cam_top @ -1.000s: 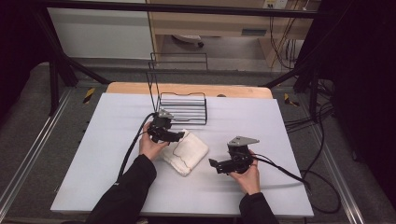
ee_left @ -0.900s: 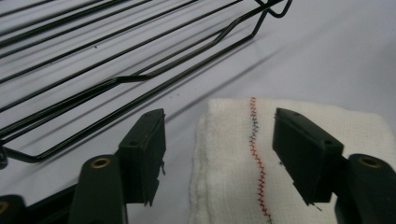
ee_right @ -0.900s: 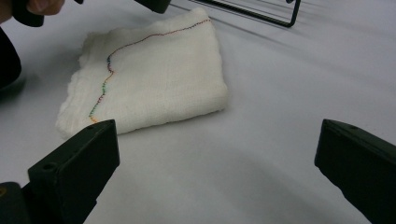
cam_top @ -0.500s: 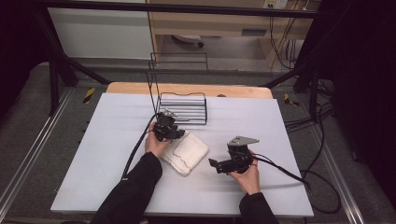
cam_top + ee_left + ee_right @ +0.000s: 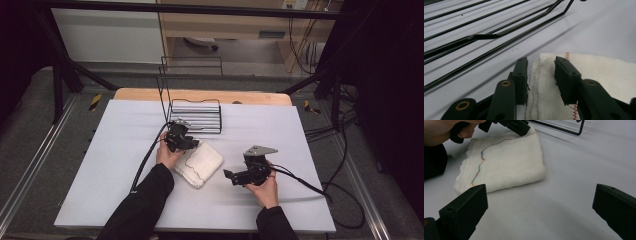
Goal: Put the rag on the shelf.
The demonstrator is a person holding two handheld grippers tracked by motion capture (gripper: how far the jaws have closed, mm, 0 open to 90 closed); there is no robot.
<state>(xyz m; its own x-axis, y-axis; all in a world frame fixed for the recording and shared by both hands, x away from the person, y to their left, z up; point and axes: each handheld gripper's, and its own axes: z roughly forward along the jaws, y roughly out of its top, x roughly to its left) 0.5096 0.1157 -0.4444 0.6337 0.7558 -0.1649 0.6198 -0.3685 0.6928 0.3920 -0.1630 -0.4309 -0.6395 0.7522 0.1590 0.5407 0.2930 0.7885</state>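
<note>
Folded white cloth lies mid-table just before the wire rack; left gripper straddles its rack-side corner, jaws just closing, pads not yet pinching; right gripper nearby, wide open, empty.

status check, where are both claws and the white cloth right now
Left claw closing astride the far edge of the folded white cloth with coloured stitching, pads not yet pressing. Right claw wide open, short of cloth. Black wire rack close behind.

White table – folded towel (stitched edge), black wire rack behind
</note>
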